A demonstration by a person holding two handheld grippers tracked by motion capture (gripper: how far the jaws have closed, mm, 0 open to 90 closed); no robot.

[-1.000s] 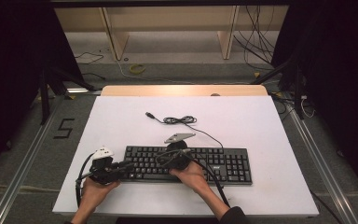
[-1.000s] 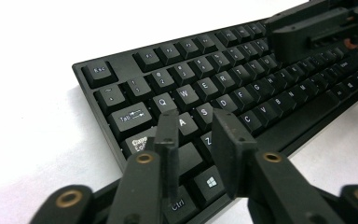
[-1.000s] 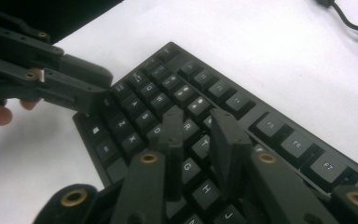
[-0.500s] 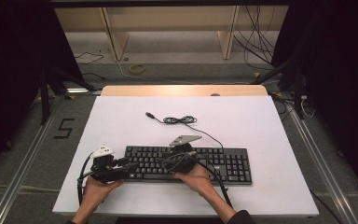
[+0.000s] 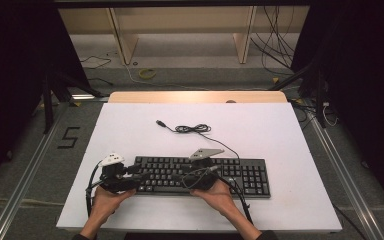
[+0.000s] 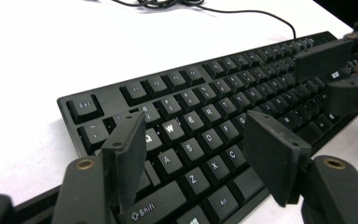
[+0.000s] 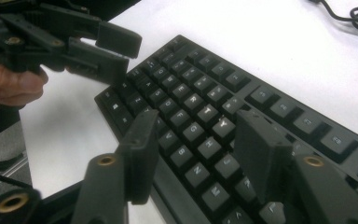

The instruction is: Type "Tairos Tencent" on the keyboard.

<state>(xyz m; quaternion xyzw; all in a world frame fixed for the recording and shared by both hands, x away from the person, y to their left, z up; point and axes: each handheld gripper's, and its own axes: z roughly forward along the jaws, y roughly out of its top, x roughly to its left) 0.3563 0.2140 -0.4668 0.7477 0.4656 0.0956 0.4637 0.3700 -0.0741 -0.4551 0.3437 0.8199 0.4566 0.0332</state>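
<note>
Now both claws, left point(image 6: 193, 149) and right point(image 7: 196, 154), just opening, empty, over keyboard point(image 5: 240, 175)

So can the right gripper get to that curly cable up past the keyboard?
Probably yes. The right gripper is open and holds nothing, and only bare white table lies between the keyboard and the coiled cable. It just has to reach across the keyboard.

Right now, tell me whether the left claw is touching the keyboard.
Cannot tell. In the left gripper view the left claw, whose jaws have just been opening, stands open over the keyboard with nothing pinched, but the fingertips overlap the keys, so no gap or contact shows plainly.
</note>
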